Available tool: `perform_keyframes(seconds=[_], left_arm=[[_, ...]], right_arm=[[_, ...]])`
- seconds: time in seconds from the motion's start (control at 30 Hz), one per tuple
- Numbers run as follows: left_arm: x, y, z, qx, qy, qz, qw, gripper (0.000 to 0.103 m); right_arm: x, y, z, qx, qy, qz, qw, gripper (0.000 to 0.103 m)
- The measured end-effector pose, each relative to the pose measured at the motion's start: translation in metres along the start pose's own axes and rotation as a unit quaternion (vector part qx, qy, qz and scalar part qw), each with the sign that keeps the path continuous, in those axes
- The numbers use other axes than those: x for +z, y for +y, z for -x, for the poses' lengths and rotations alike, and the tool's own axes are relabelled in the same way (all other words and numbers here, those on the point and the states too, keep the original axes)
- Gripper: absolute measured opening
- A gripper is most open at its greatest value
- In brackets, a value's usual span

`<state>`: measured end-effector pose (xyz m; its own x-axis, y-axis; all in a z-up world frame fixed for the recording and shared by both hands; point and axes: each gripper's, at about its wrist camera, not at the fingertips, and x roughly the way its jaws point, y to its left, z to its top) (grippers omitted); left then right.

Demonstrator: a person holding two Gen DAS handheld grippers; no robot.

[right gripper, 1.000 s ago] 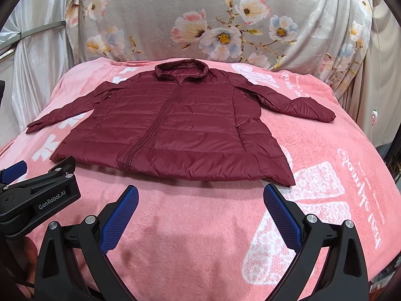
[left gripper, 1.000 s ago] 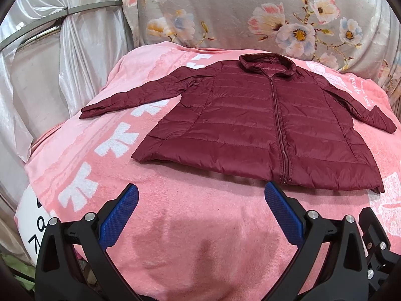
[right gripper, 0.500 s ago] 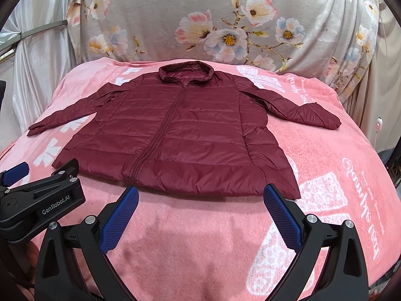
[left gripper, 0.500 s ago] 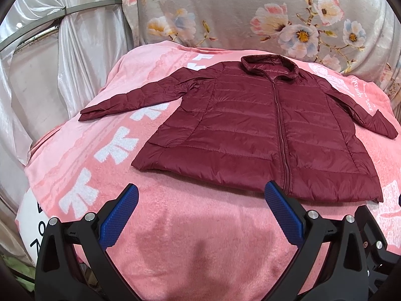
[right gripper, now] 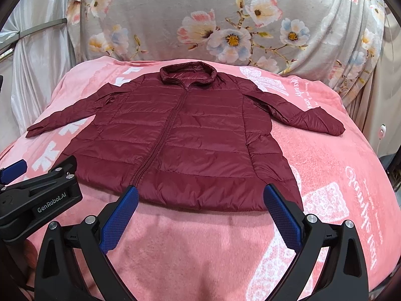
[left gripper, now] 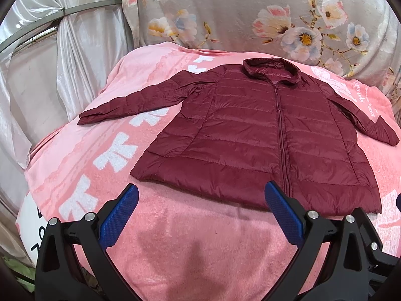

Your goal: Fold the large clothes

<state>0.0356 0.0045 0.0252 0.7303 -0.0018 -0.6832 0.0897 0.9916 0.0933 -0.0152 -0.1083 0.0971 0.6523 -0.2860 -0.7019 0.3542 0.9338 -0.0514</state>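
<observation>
- Maroon quilted puffer jacket (left gripper: 253,135): we count one, lying flat and zipped on the pink fleece blanket (left gripper: 175,245), just ahead of both tools.
- Its long axis runs away from us, hem nearest our fingertips, collar at the far end; two sleeves spread out to either side.
- Our left gripper (left gripper: 200,213) hovers before the hem, blue pads wide apart, holding nothing.
- Our right gripper (right gripper: 200,213) likewise gapes empty at the hem.

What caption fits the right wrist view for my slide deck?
Open right gripper approaches the hem of a maroon puffer jacket spread flat, zipped, on a pink blanket.
</observation>
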Motion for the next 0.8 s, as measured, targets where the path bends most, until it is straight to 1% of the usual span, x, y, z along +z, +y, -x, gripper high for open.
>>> perform_keyframes(seconds=[0.33,0.8], left_arm=[[0.000,-0.005,-0.007,0.005,0.004,0.000,1.0000,0.098],[-0.007,-0.015,-0.011,0.006,0.007,-0.007,0.9999,0.098]], right_arm=[[0.004,-0.001,-0.009,0.002,0.004,-0.003,1.000,0.098],[-0.006,-0.010,-0.016,0.002,0.009,-0.016,1.000,0.098]])
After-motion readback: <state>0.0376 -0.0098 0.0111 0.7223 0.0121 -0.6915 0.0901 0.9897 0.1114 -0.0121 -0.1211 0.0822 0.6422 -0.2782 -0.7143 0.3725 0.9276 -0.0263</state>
